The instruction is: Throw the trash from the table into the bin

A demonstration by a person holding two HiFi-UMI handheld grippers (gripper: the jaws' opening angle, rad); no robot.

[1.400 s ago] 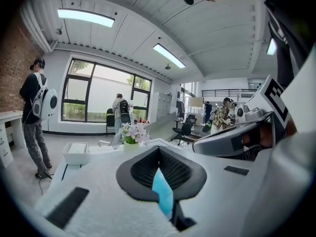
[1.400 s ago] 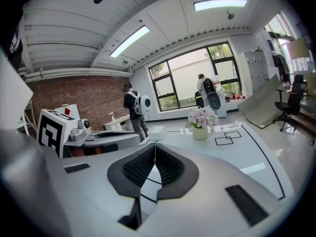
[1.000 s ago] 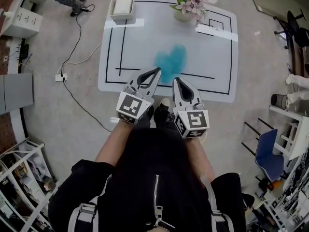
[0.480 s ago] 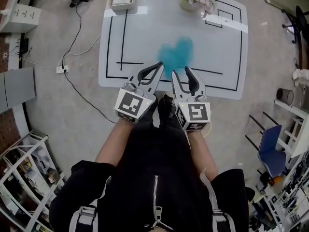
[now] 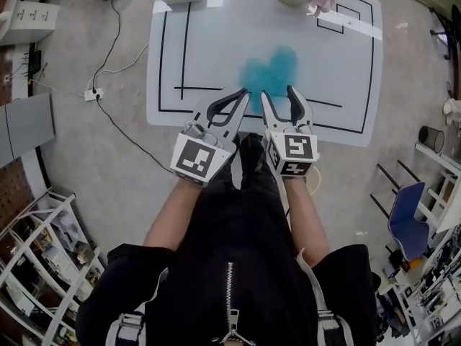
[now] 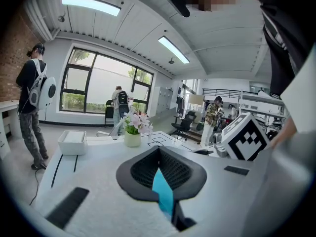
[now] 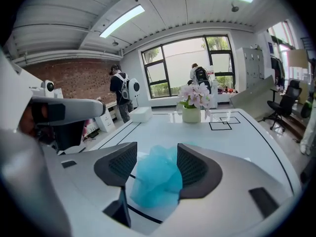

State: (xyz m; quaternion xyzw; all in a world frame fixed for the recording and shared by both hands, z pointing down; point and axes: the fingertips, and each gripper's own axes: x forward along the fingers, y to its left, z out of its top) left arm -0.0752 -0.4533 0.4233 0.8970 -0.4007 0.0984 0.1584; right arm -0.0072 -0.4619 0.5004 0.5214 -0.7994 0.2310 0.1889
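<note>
Both forearms reach forward from black sleeves toward the near edge of the table (image 5: pixel 216 42), left arm (image 5: pixel 167 215) angled slightly outward, right arm (image 5: pixel 302 218) almost straight.

Left gripper (image 5: pixel 243 92): tips just over the table's near edge, marker cube (image 5: pixel 196 158) short of it. Jaws together, tips meeting, nothing pinched.

Right gripper (image 5: pixel 277 92): just beside the left one, tips also over the near edge and tilted down toward the tabletop. Jaws opening, now wide apart. The blue wad (image 7: pixel 157 179) shows in the gap between them; neither pad presses on it.

The two grippers sit close, not touching.
</note>
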